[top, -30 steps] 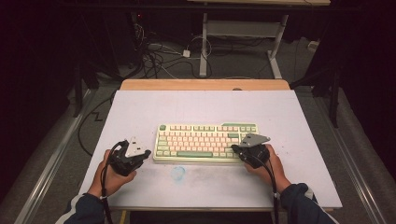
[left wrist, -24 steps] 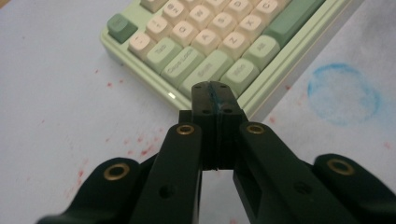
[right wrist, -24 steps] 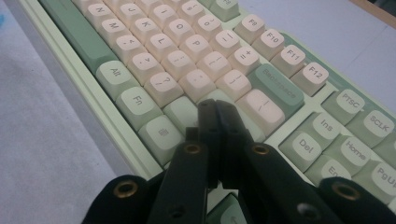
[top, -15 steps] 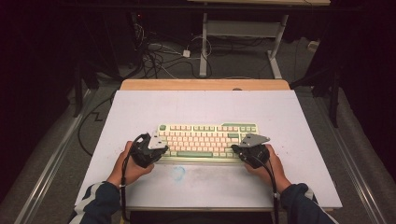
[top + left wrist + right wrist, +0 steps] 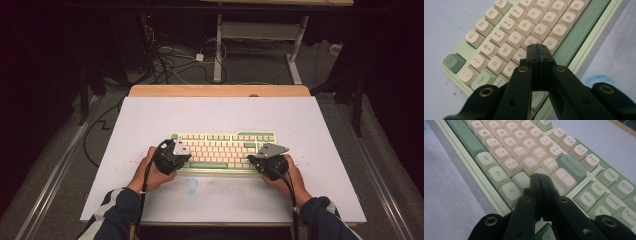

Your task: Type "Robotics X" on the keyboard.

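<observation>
A pale green keyboard with cream keys lies across the middle of the white table. My left gripper hovers at its left end, shut and empty. In the left gripper view the closed tips sit just over the keyboard, near the D, X and C keys. My right gripper is at the keyboard's front right, also shut with nothing held. In the right gripper view its tips hang above the keyboard, near the green right Shift and Enter keys.
A faint blue smudge marks the white tabletop just in front of the keyboard. The table's wooden back edge runs behind. Cables and a desk frame are on the floor beyond.
My left gripper has travelled right from the bare table onto the keyboard's left end. The right gripper has stayed in place at the right end.
</observation>
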Demonstrator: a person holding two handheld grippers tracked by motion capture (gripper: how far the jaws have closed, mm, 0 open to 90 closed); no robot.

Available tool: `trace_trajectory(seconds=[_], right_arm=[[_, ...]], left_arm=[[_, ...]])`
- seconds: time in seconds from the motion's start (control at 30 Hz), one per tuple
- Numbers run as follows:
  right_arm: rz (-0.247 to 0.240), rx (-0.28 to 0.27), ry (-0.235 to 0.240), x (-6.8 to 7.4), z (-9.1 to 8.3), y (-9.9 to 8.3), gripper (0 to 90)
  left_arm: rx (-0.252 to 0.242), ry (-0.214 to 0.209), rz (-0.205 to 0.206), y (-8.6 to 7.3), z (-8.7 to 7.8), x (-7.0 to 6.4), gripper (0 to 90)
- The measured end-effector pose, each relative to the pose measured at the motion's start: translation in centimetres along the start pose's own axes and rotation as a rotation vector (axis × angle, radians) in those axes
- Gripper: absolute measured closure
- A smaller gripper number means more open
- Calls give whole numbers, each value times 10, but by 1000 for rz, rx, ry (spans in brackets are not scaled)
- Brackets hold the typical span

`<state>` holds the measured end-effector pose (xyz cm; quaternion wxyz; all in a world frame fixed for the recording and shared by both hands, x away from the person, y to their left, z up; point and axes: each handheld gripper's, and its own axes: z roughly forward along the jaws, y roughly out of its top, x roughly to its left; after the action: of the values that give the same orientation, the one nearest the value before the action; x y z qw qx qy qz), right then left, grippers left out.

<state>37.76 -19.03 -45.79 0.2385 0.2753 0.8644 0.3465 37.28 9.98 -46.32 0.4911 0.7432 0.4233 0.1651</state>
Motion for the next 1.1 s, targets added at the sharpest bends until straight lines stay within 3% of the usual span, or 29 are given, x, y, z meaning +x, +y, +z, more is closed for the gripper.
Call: trace_trajectory(seconds=[0.5, 1.1], right_arm=[[1, -1, 2, 0, 0, 0, 900], [-2, -1, 1, 0, 0, 0, 900]], left_arm=[[0, -12, 11, 5, 9, -4, 872], [31, -9, 20, 0, 13, -4, 872]])
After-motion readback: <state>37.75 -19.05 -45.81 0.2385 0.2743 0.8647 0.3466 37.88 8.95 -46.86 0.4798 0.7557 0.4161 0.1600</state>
